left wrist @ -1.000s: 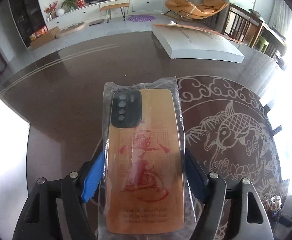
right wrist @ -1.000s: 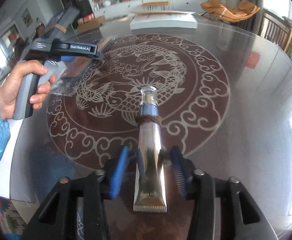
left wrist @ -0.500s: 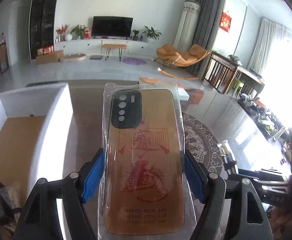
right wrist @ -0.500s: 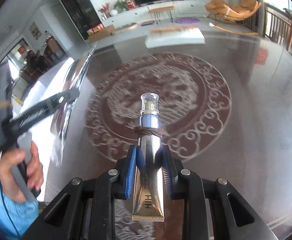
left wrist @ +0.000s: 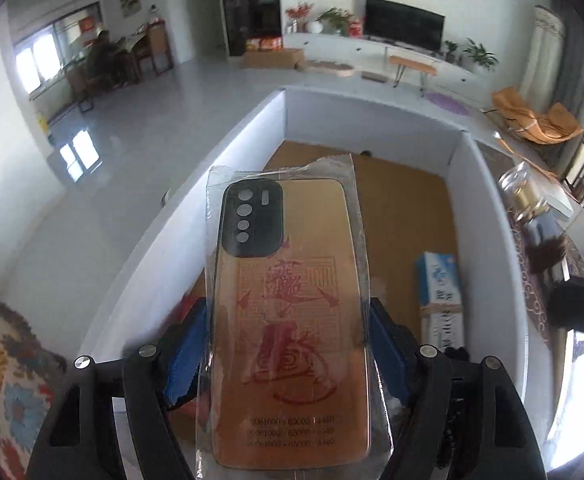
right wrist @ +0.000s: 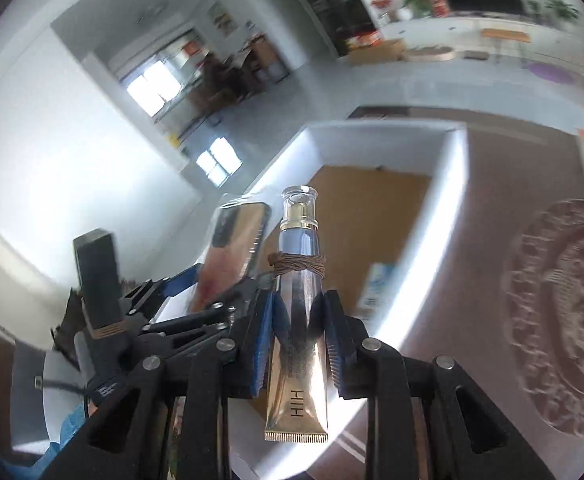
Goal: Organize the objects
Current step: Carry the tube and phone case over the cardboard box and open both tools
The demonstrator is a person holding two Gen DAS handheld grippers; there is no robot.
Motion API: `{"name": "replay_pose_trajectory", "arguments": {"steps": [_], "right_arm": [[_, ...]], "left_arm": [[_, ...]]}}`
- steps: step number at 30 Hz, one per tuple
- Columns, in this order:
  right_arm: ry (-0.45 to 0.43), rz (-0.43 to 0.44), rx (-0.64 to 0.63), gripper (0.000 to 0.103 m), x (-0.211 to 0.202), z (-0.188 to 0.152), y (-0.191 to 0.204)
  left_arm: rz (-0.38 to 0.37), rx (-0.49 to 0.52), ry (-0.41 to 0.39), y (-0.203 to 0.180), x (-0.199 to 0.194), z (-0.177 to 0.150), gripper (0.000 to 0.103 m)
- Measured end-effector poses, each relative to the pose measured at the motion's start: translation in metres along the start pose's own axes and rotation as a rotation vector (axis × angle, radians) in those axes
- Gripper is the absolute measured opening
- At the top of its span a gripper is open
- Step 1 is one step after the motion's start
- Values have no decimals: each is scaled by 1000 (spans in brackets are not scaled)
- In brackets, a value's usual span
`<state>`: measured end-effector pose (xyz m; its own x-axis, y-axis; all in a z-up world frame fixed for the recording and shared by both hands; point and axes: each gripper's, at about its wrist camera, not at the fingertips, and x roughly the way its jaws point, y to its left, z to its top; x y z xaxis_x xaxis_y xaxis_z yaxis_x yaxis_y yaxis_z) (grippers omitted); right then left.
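step: carry both items to white box [left wrist: 371, 128] | left gripper [left wrist: 288, 344] jaws clamped on bagged phone case [left wrist: 288, 320], over box | right gripper [right wrist: 297, 336] jaws clamped on tube [right wrist: 297, 320], near box rim | advice: lower inside walls, clear of blue carton [left wrist: 439, 296], then release.

The gold tube [right wrist: 296, 364] reads "HIH"; the phone case [left wrist: 288, 320] bears red characters and blurred digit rows

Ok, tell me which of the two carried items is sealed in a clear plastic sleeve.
The orange phone case in the left gripper: clear film wraps it. The metallic tube in the right gripper is bare, with only a brown band around its neck.
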<state>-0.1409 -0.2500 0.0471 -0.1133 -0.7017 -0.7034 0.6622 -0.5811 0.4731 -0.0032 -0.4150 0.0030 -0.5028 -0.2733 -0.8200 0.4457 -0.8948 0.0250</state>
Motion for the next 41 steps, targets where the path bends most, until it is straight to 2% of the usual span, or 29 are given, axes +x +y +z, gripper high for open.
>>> {"name": "replay_pose_trajectory", "arguments": {"steps": [1, 3, 4, 6, 8, 10, 13, 16, 18, 20, 21, 25, 28, 36, 39, 41], "right_arm": [[37, 2, -3, 28, 18, -1, 6], [98, -15, -6, 44, 45, -5, 10], [115, -24, -4, 46, 52, -9, 11], [135, -34, -4, 46, 57, -16, 10], [124, -73, -28, 46, 48, -23, 7], [106, -125, -54, 49, 36, -24, 6], [71, -189, -84, 61, 12, -18, 4], [47, -223, -105, 68, -4, -12, 6], [40, -245, -131, 72, -12, -10, 13], [37, -272, -161, 73, -16, -12, 18], [40, -279, -170, 73, -15, -11, 21], [60, -293, -198, 73, -3, -10, 29], [68, -304, -216, 73, 4, -13, 32], [72, -316, -223, 73, 7, -12, 32], [74, -317, -219, 73, 9, -13, 29], [74, -314, -216, 73, 9, -13, 28]], "left_arm": [[5, -15, 14, 5, 6, -1, 74], [9, -31, 18, 11, 11, -6, 74], [11, -29, 10, 9, 12, -7, 75], [26, -17, -4, 3, 11, -8, 82], [27, -3, -25, -2, 0, -12, 95], [-2, -9, -39, -6, -14, -10, 97], [-55, -89, -35, -1, -34, -11, 98], [-22, -150, -1, 2, -46, -10, 98], [57, -144, 18, 6, -51, -13, 98], [195, -90, -11, 1, -58, -16, 98], [241, -68, -17, -2, -60, -18, 98], [170, -69, -31, -2, -71, -20, 98], [175, -58, -65, -6, -80, -19, 98], [129, -91, -67, 0, -86, -21, 98], [160, -101, -119, 0, -93, -25, 98], [161, -100, -119, -2, -95, -25, 98]]}}
